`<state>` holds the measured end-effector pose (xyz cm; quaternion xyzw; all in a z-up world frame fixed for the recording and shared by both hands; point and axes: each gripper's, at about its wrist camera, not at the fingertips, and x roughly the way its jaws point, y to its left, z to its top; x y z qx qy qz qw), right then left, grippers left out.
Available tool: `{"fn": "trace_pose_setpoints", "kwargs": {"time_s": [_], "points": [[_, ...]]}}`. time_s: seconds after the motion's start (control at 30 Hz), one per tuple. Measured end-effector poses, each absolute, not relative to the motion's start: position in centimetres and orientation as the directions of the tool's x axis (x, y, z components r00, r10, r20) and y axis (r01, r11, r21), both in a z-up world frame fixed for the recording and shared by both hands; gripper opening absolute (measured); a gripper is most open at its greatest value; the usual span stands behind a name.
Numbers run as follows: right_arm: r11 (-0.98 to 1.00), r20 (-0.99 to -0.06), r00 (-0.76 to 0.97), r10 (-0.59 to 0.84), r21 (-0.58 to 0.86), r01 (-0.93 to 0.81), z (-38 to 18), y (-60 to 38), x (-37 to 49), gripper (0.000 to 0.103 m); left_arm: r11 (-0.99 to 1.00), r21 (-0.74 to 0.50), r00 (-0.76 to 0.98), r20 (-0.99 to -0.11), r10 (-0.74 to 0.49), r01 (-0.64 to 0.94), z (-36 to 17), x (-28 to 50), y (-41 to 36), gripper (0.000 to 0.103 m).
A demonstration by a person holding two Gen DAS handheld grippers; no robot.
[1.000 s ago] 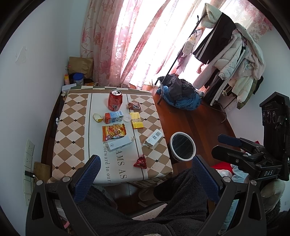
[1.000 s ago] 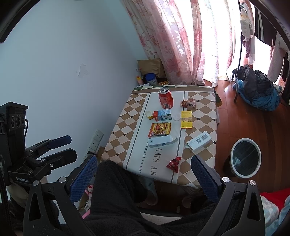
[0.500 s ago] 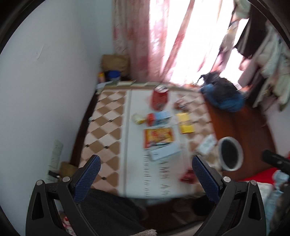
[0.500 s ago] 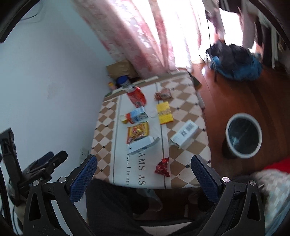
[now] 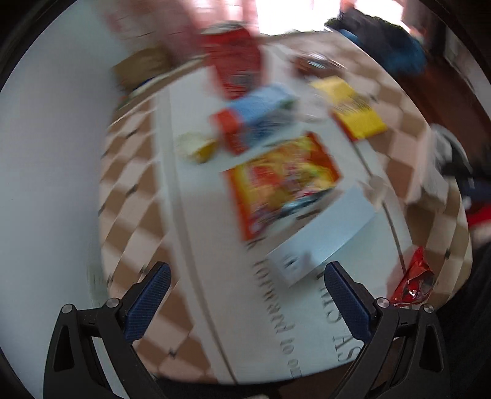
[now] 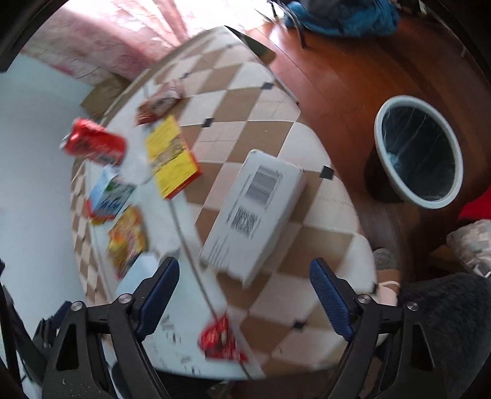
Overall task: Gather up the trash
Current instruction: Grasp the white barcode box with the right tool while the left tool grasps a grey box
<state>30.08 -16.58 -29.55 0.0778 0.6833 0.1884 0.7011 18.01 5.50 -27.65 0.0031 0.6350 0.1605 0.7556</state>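
Observation:
Trash lies on a checkered table (image 5: 129, 190): a red can (image 5: 236, 61), a blue and red carton (image 5: 254, 118), an orange snack bag (image 5: 285, 184), a pale blue box (image 5: 322, 236), a yellow packet (image 5: 356, 107), a red wrapper (image 5: 414, 282). My left gripper (image 5: 245, 294) is open and empty, low over the table's near part. My right gripper (image 6: 244, 291) is open and empty, just above a white barcode box (image 6: 254, 211). The red wrapper (image 6: 219, 340) lies below it. A white-rimmed bin (image 6: 419, 153) stands on the floor to the right.
A wall (image 5: 46, 153) borders the table's left side. Wooden floor (image 6: 337, 61) lies right of the table, with a blue and black heap of bags (image 6: 340, 15) beyond. A brown paper bag (image 5: 144, 67) stands in the far corner. Both views are blurred.
Both grippers have dropped much closer to the table. The left now faces the middle items; the right has swung over the white barcode box near the bin.

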Motion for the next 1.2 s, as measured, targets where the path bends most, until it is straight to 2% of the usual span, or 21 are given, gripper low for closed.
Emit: {"fn": "trace_pose_setpoints", "kwargs": {"time_s": [0.1, 0.13, 0.17, 0.2, 0.47, 0.6, 0.67, 0.7, 0.8, 0.9, 1.0, 1.07, 1.2], "points": [[0.915, -0.919, -0.029, 0.393, 0.394, -0.091, -31.5, -15.7, 31.5, 0.081, 0.967, 0.233, 0.117, -0.963, 0.245, -0.105, -29.4, 20.1, 4.1, 0.082], [0.913, -0.917, -0.031, 0.398, 0.399, -0.086, -31.9, -15.4, 31.8, 0.076, 0.972, 0.223, 0.116, -0.966, 0.230, -0.070, -29.8, 20.6, 3.7, 0.082], [0.915, -0.919, -0.034, 0.392, 0.393, -0.089, -32.2, -15.0, 32.0, 0.066, 0.977, 0.206, 0.139, -0.968, 0.210, -0.048, -29.6, 21.2, 3.4, 0.081], [0.919, -0.924, -0.038, 0.381, 0.383, -0.095, -32.5, -14.7, 32.1, 0.063, 0.979, 0.201, 0.142, -0.969, 0.203, -0.027, -29.7, 21.7, 3.2, 0.082], [0.917, -0.937, -0.076, 0.340, 0.348, -0.196, -31.6, -15.6, 30.5, 0.060, 0.992, 0.087, 0.092, -0.993, 0.078, 0.097, -29.9, 23.0, 2.0, 0.081], [0.910, -0.943, -0.086, 0.322, 0.333, -0.247, -30.8, -16.8, 28.5, 0.060, 0.981, 0.110, 0.046, -0.993, 0.104, 0.158, -31.6, 22.2, 1.3, 0.081], [0.908, -0.942, -0.082, 0.326, 0.336, -0.251, -30.8, -17.0, 28.1, 0.060, 0.979, 0.130, 0.043, -0.991, 0.125, 0.157, -32.2, 22.3, 0.7, 0.071], [0.909, -0.943, -0.079, 0.323, 0.333, -0.252, -30.8, -17.0, 28.0, 0.060, 0.981, 0.126, 0.042, -0.992, 0.121, 0.150, -32.4, 22.2, 0.8, 0.047], [0.913, -0.939, -0.079, 0.334, 0.343, -0.221, -31.3, -16.7, 28.1, 0.062, 0.990, 0.100, 0.050, -0.994, 0.096, 0.096, -32.4, 21.5, 1.0, 0.037], [0.921, -0.943, -0.062, 0.328, 0.334, -0.200, -31.8, -16.2, 28.4, 0.062, 0.994, 0.105, 0.045, -0.993, 0.106, -0.007, -31.9, 19.9, 1.6, 0.036], [0.928, -0.951, -0.044, 0.305, 0.307, -0.210, -32.4, -15.4, 28.5, 0.062, 0.975, 0.066, 0.014, -0.997, 0.070, -0.214, -31.9, 17.6, 3.4, 0.036], [0.927, -0.958, -0.039, 0.284, 0.284, -0.243, -32.5, -14.9, 28.1, 0.055, 0.947, 0.031, 0.020, -0.999, 0.040, -0.319, -32.2, 16.0, 4.3, 0.036], [0.908, -0.969, -0.059, 0.241, 0.246, -0.339, -32.2, -14.2, 26.4, 0.054, 0.918, 0.013, 0.062, -0.997, 0.041, -0.397, -33.2, 14.0, 5.3, 0.036]]}}
